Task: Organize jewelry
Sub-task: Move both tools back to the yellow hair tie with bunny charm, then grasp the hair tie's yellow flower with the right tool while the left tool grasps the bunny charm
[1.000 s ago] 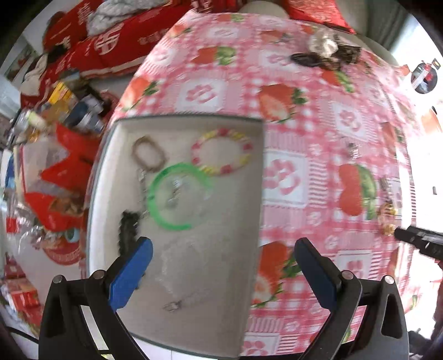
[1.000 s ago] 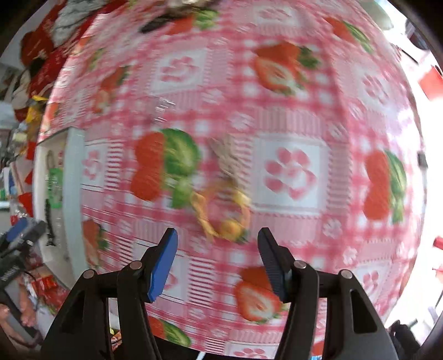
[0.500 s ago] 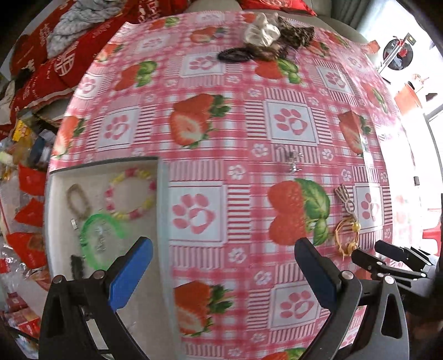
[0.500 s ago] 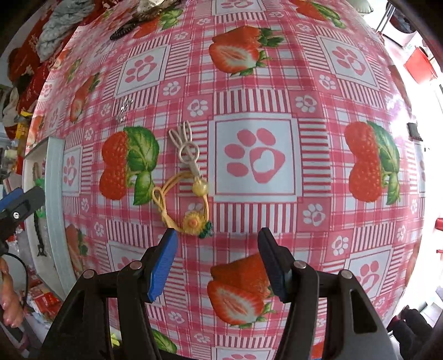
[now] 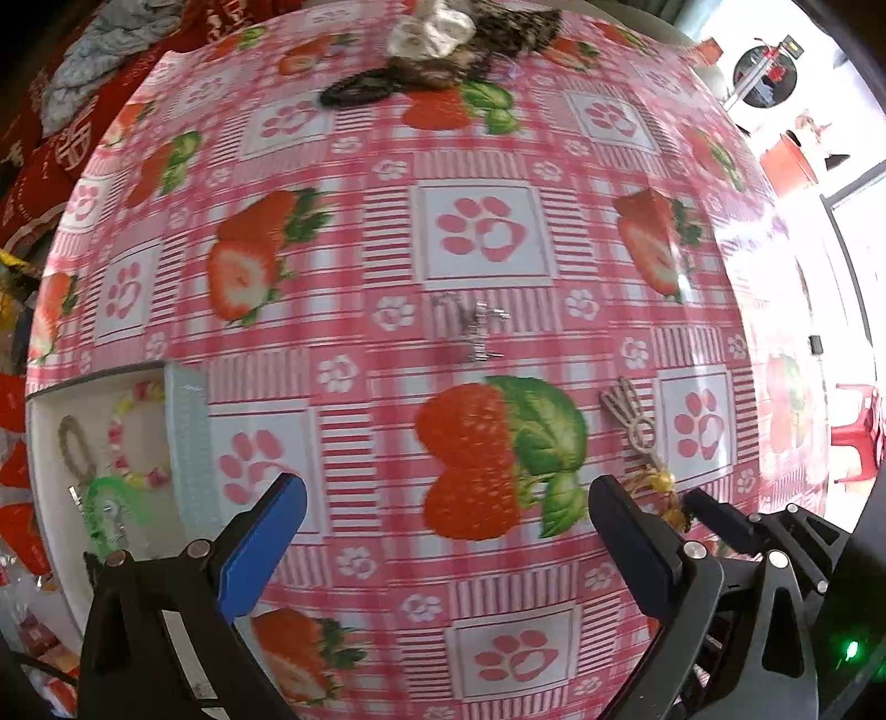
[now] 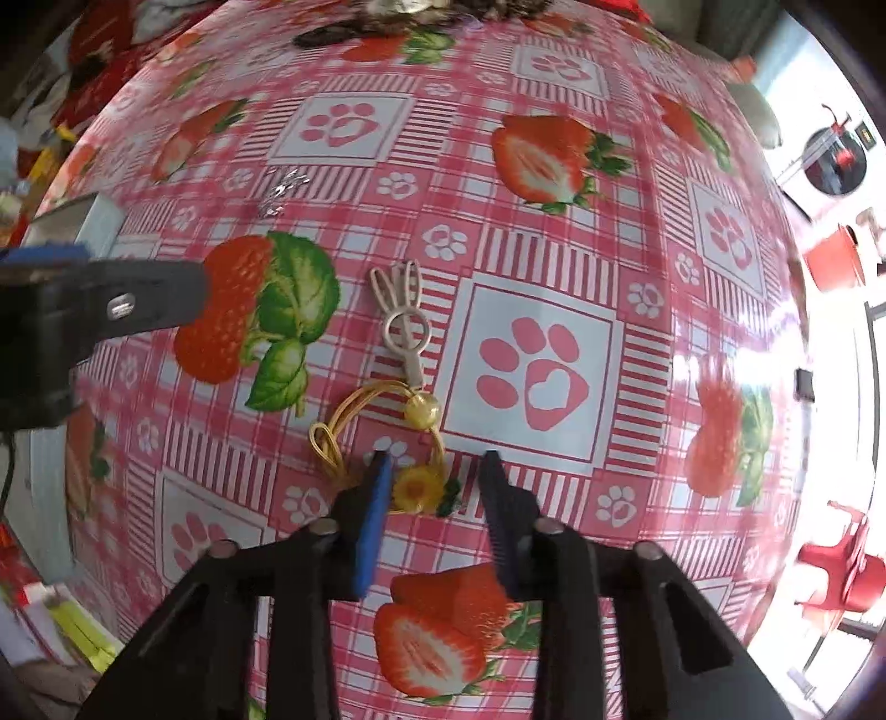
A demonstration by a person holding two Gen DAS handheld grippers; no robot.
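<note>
A yellow cord charm with a bead and a small sunflower (image 6: 416, 490) lies on the strawberry tablecloth, tied to a beige rabbit-shaped clip (image 6: 402, 310). My right gripper (image 6: 436, 465) points down over it. Its jaws are closing with the sunflower between them; the blue pad touches it, the other pad stands apart. My left gripper (image 5: 447, 487) hangs open over a printed strawberry with nothing between its fingers. Small silver earrings (image 5: 476, 327) lie just beyond it. The white tray (image 5: 185, 443) at the left holds a green bangle (image 5: 105, 498) and a beaded bracelet (image 5: 138, 437).
A pile of hair ties and scrunchies (image 5: 437, 50) sits at the table's far edge. Red cloth and clutter lie past the left edge, red chairs at the right. The left gripper's arm (image 6: 111, 304) reaches in close beside the right one.
The left gripper moved right, from over the tray to over the tablecloth. The right gripper came down onto the yellow charm and its jaws narrowed around the sunflower.
</note>
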